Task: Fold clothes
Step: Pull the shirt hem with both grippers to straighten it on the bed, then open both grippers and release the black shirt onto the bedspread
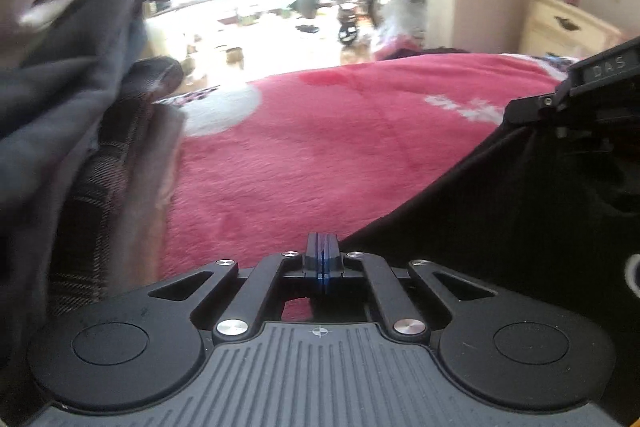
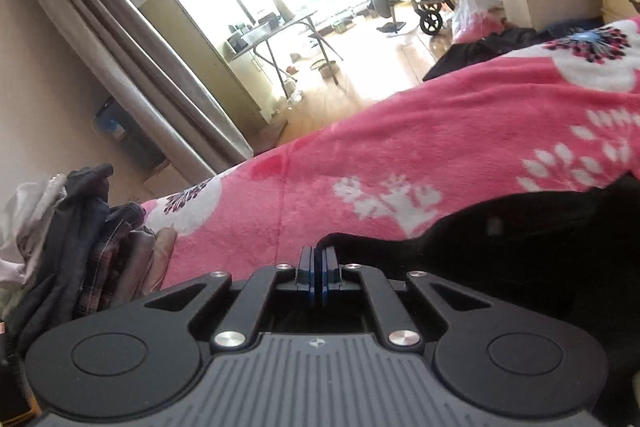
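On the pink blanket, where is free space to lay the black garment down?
The pink blanket lies bare between the pile of clothes on the left and the black garment on the right. Beside the pile it is crowded.

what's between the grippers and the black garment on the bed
Nothing visible. The left gripper and right gripper are both shut at the edge of the black garment on the pink blanket; the clothes pile sits off to the side.
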The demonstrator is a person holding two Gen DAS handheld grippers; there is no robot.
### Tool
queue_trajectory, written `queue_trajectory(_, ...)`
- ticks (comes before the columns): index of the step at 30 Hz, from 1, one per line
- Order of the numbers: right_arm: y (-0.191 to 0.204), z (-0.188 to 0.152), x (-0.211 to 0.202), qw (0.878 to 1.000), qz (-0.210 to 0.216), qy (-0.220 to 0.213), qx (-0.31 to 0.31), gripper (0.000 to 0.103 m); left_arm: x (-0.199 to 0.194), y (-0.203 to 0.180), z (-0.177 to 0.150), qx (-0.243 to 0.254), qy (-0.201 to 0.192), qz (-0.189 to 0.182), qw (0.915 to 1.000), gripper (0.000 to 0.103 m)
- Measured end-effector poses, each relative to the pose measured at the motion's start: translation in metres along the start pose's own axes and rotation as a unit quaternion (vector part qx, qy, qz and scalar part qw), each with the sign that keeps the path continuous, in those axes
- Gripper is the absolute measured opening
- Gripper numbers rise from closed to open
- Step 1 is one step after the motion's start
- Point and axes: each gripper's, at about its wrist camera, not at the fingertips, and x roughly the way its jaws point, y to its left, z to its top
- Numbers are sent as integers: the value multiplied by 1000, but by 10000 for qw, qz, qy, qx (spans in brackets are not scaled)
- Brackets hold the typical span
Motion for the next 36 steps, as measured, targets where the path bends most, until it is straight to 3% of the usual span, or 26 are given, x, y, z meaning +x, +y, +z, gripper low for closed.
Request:
queue_trajectory(5,-12,-6,45,9988,-63,250,428,8,8,2,-2,47,173,486,9987,0)
queue_trajectory(8,-19,0,39,9980,50,61,623,15,11,11,-1,-91,221,580,9980,0)
queue_trajectory(10,-26,4,23,9968,83,-223,759,31,8,15,0,-165,209,570,9980,1)
queue_trajectory(13,-43,15,-3,9935,100,-526,1003,31,0,20,5,-339,251,451,9981,2)
queue_trajectory(17,-59,22,-53,9913,253,-669,1106,31,-27,23,11,-408,369,124,9984,18)
queue_trajectory(21,-69,13,-115,9913,529,-574,1064,31,-57,26,15,-383,738,-112,9965,26)
queue_trajectory(26,-72,-31,-196,9911,904,-304,930,31,-80,41,3,-494,1205,-215,9913,29)
queue_trajectory(30,-66,-96,-240,9904,1003,140,943,31,-66,52,-14,-604,1494,-361,9863,29)
queue_trajectory(34,-59,-162,-262,9882,876,640,1085,31,-56,52,-19,-721,1279,-732,9864,29)
queue_trajectory(36,-58,-191,-268,9842,881,822,1299,31,-50,44,-19,-490,1130,-702,9899,29)
